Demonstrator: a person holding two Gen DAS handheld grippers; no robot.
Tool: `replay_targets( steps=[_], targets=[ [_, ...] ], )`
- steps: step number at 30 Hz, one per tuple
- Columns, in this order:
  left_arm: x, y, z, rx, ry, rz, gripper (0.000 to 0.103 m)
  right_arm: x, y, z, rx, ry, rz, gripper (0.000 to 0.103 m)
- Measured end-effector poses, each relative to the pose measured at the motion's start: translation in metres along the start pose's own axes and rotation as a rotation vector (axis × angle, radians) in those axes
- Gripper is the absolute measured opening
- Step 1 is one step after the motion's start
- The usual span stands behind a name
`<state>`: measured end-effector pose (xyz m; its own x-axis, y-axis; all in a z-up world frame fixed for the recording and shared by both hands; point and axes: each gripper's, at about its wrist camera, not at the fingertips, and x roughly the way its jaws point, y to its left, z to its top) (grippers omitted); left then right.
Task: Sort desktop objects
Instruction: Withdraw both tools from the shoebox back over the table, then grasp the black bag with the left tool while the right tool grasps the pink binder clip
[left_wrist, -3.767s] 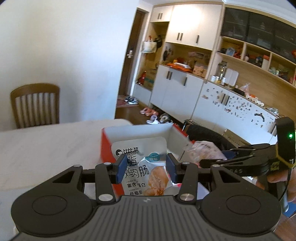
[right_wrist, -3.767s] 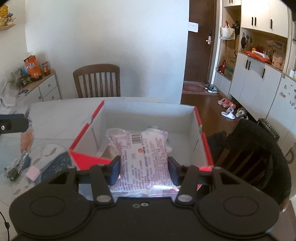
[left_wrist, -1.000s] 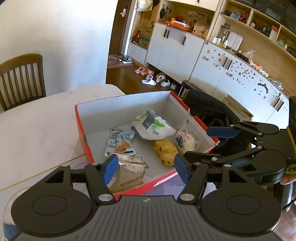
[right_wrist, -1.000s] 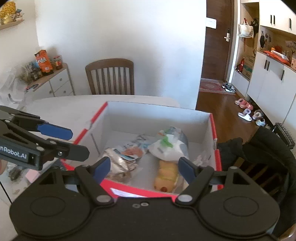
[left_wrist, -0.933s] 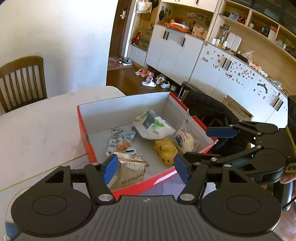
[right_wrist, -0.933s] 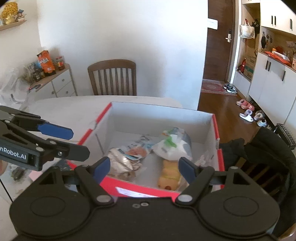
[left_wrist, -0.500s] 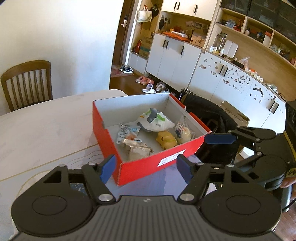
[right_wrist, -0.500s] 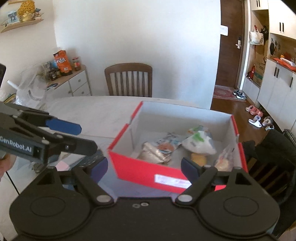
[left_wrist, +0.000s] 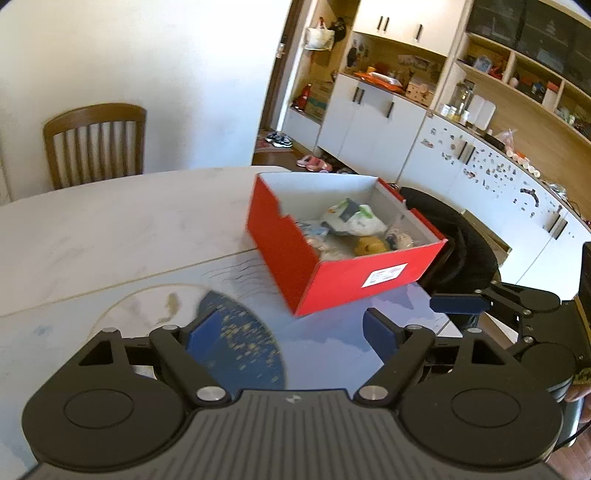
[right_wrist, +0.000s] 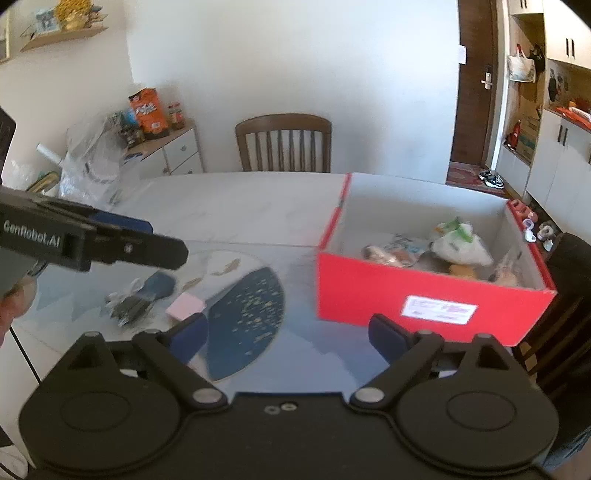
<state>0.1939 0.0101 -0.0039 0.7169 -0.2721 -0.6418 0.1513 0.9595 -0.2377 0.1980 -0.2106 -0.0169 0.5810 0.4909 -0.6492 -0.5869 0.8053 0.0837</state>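
Both hand-held grippers, left (left_wrist: 291, 332) and right (right_wrist: 291, 334), have drawn back from the red cardboard box (right_wrist: 424, 295), jaws just opened wide and empty; pink notepad (right_wrist: 184, 307) awaits sorting.

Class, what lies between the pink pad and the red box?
In the right wrist view, the dark blue speckled mat lies between the pink pad and the red box.

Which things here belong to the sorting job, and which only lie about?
Job:
- red cardboard box holding snack packets
- pink square notepad
- small dark clutter pile

Lying about:
- brown wooden chair
- orange snack carton on the sideboard
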Motion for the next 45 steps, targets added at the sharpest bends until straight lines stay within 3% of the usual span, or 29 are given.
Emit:
replay_targets(
  steps=[2,5,22,36,45],
  targets=[
    [-0.007,0.012,-0.007,-0.021,-0.003,0.004,0.088,0.001,0.013,-0.004,-0.004,0.002,-0.004,0.097],
    [-0.017,0.031,-0.021,-0.047,-0.010,0.018,0.103,0.004,0.030,-0.009,-0.014,0.006,-0.005,0.097],
    [-0.029,0.107,-0.082,-0.083,0.031,0.094,0.103,0.050,0.095,-0.040,-0.022,0.086,-0.021,0.097],
    [0.010,0.135,-0.108,-0.106,0.109,0.101,0.103,0.092,0.112,-0.058,-0.026,0.140,-0.037,0.094],
    [0.033,0.140,-0.108,-0.128,0.107,0.113,0.100,0.111,0.112,-0.062,-0.032,0.177,-0.023,0.085]
  ],
)
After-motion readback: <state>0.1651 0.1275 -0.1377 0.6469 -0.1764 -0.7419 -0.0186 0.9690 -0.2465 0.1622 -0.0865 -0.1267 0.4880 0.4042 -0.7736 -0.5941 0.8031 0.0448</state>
